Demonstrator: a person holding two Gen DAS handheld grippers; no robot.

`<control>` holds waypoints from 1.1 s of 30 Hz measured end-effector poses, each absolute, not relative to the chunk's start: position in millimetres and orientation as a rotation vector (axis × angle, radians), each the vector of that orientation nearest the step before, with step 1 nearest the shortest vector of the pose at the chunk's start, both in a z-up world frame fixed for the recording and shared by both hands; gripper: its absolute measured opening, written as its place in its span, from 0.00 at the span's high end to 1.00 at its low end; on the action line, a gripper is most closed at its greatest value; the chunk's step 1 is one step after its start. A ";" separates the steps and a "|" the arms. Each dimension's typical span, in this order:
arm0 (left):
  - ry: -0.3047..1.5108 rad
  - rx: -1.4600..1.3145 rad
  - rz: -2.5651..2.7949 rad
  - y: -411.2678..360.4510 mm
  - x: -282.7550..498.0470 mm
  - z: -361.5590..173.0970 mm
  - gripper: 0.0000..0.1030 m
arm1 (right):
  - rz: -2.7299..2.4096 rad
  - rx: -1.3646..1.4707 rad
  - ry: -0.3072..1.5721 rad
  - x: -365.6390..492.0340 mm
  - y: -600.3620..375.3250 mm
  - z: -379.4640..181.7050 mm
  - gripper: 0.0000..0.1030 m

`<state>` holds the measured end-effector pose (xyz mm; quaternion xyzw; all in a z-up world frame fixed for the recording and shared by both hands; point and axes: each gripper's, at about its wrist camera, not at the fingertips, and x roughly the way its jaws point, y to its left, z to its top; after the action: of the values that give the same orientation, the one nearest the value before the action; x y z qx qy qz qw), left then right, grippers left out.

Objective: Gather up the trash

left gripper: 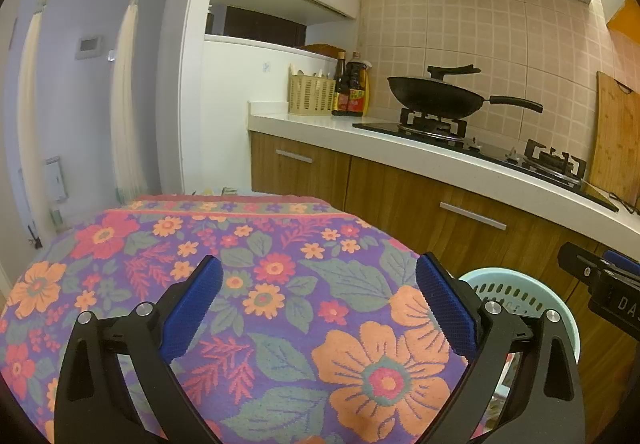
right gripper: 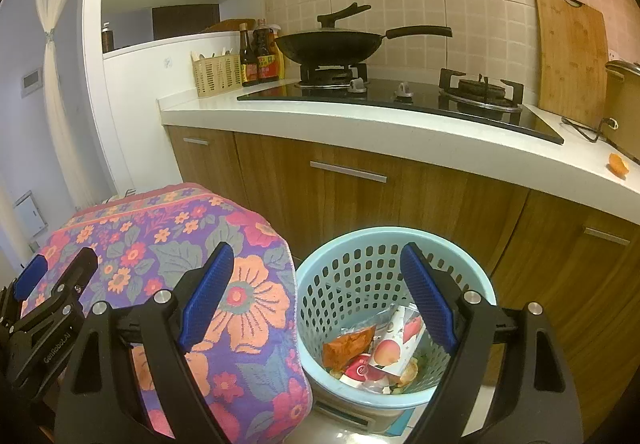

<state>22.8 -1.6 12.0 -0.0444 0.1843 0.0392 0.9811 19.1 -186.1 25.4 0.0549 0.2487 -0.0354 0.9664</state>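
Observation:
A light blue perforated trash basket (right gripper: 360, 244) stands on the floor before the kitchen cabinets. It holds several wrappers, among them an orange-brown packet (right gripper: 348, 346) and a white packet with peach pictures (right gripper: 394, 350). My right gripper (right gripper: 316, 296) is open and empty, above the basket's left side. My left gripper (left gripper: 318, 296) is open and empty over the floral cloth (left gripper: 260, 284); it also shows at the left of the right wrist view (right gripper: 56, 264). The basket rim shows in the left wrist view (left gripper: 516, 276).
The floral cloth (right gripper: 180, 244) covers a table left of the basket. A white counter (right gripper: 360, 119) carries a gas hob with a black wok (right gripper: 332, 43), sauce bottles (right gripper: 260, 55), a utensil basket (right gripper: 216, 75), a wooden cutting board (right gripper: 572, 55) and an orange scrap (right gripper: 618, 163). Wooden cabinets (right gripper: 400, 195) stand behind the basket.

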 end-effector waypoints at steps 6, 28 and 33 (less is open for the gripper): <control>0.370 -0.085 0.079 -0.4 22.1 11.3 0.08 | -0.071 0.110 0.503 19.7 -186.1 25.0 0.22; 0.368 -0.075 0.088 -1.5 22.3 11.7 0.08 | -0.065 0.113 0.510 21.8 -187.0 21.6 0.22; 0.368 -0.075 0.088 -1.2 22.1 11.8 0.08 | -0.055 0.115 0.512 22.3 -187.6 21.0 0.22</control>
<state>22.1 -1.2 11.8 -0.0372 0.1827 0.0440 0.9815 22.3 -187.6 21.0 0.0568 0.2532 -0.0273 0.9654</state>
